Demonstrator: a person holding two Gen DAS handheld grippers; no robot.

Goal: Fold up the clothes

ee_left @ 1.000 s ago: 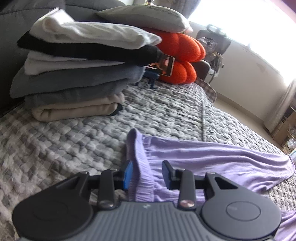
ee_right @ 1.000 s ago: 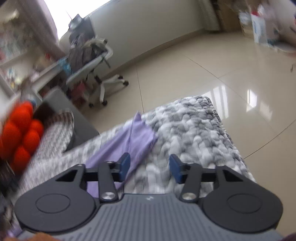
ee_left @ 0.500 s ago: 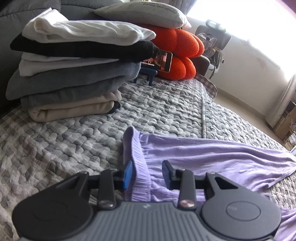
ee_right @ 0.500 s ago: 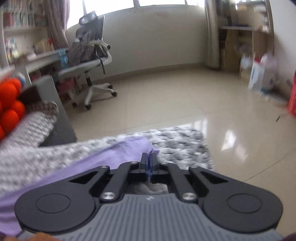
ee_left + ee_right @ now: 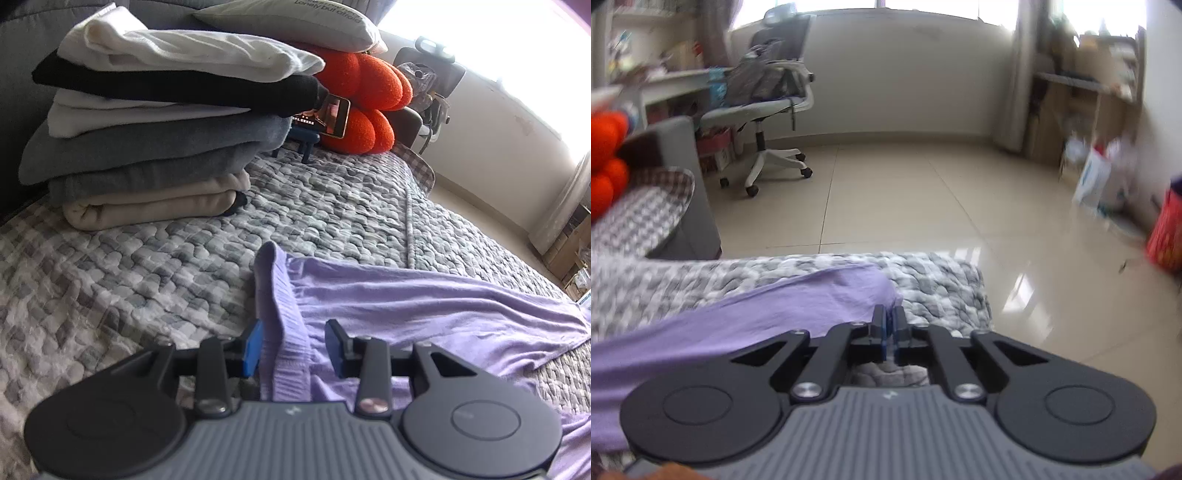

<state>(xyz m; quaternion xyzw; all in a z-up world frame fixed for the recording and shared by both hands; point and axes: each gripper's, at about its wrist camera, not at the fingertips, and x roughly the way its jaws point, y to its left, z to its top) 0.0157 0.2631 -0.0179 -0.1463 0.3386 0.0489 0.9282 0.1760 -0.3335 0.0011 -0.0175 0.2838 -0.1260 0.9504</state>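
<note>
Left wrist view: the lavender trousers (image 5: pixel 424 306) lie on the quilted bed (image 5: pixel 147 277); the left tool (image 5: pixel 293 345) stands spread around the ribbed waistband (image 5: pixel 286 332), not pinching.

Right wrist view: the right tool (image 5: pixel 889 323), jaws just reopening slightly, sits nearly pressed together at the trouser hem (image 5: pixel 882 286); a pinch cannot be confirmed. Judged step: securing both ends before folding.

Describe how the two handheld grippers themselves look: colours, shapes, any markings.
The left gripper and right gripper look alike: a grey ribbed body with a small pale logo at its front edge, two black round discs at the sides, black linkage arms with silver screws, and black fingers faced with blue pads. No cables or sleeves show.
</note>
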